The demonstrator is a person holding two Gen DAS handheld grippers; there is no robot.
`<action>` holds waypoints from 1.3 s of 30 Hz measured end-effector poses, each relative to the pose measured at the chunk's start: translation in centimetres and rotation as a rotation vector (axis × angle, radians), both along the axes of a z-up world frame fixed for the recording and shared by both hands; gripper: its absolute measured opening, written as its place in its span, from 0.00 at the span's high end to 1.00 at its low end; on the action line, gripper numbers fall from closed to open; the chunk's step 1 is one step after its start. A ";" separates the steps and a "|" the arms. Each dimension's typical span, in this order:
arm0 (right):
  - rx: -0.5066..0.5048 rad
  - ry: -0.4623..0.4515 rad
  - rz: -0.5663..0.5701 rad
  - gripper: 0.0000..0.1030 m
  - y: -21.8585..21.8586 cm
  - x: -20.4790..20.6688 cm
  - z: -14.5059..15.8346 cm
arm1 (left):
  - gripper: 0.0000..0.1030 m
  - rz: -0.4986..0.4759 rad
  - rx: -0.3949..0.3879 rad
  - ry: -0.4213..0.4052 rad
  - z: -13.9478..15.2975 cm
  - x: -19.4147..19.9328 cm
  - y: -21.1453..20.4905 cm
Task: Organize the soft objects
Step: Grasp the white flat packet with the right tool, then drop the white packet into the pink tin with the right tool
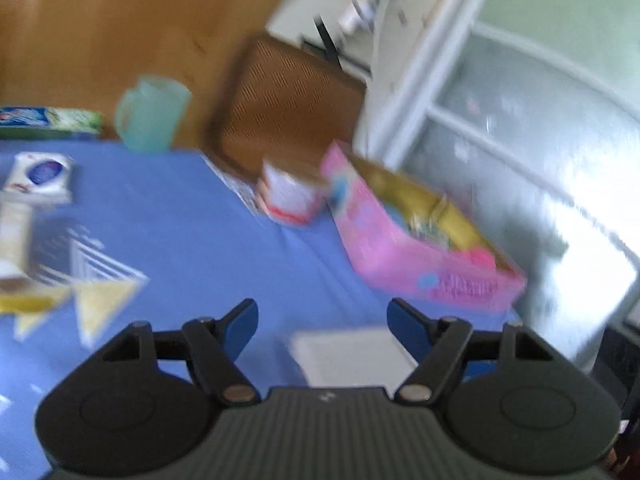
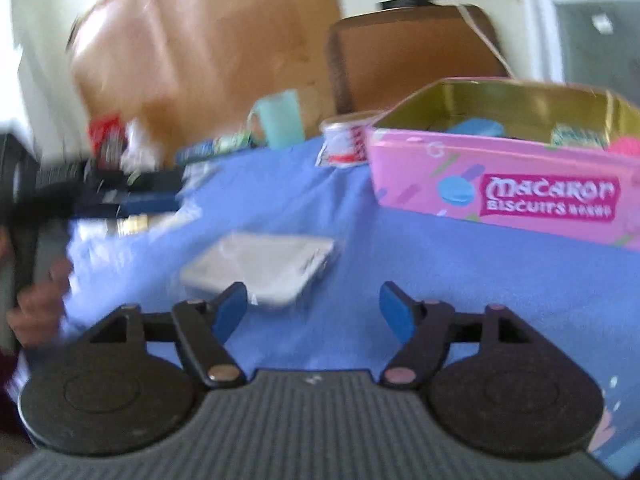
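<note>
A pink biscuit tin (image 2: 500, 184), open with a gold inside, stands on the blue tablecloth (image 2: 400, 264) and holds a blue item (image 2: 476, 126) and other small things. It also shows in the left wrist view (image 1: 404, 240). A flat white packet (image 2: 260, 268) lies on the cloth just ahead of my right gripper (image 2: 314, 312), which is open and empty. The same white packet (image 1: 352, 356) lies just ahead of my left gripper (image 1: 322, 328), also open and empty. Both views are blurred.
A teal cup (image 1: 152, 116), a small white-and-red pot (image 1: 290, 196) and white packets (image 1: 38, 176) stand on the cloth. A brown chair (image 1: 288, 108) stands behind the table. A glass door (image 1: 520, 152) is at the right.
</note>
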State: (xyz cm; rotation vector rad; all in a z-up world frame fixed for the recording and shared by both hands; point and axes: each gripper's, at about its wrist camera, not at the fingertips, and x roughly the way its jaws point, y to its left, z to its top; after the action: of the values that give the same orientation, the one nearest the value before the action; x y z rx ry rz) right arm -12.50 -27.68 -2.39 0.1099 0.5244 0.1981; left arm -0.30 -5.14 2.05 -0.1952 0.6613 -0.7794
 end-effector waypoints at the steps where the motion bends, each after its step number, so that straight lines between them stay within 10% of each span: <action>1: -0.030 -0.006 0.022 0.27 0.4 0.1 -0.3 | 0.29 -0.004 0.039 0.014 -0.2 -0.1 -0.8; 7: -0.112 -0.047 0.116 0.30 2.3 2.8 -1.4 | 0.41 -0.005 0.077 0.117 -1.7 0.1 -2.9; 13: -0.122 -0.164 0.075 0.37 0.5 2.5 0.0 | 0.42 -0.027 0.048 0.004 2.6 0.0 -5.2; 18: -0.141 -0.318 -0.064 0.37 -3.0 2.0 3.5 | 0.39 -0.119 0.050 -0.133 6.9 1.4 -12.1; 24: -0.241 -0.282 -0.360 0.32 -9.2 7.2 5.1 | 0.28 -0.093 0.093 -0.191 7.2 3.5 -19.7; 39: 0.034 -0.354 -0.440 0.34 -10.8 0.6 3.3 | 0.28 -0.106 0.090 -0.118 3.4 1.0 -14.4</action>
State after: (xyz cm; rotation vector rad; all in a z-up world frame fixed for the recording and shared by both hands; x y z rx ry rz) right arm -11.90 -38.51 0.91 0.2152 0.1357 -0.2018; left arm 0.68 -19.56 5.47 -0.0318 0.5966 -0.8544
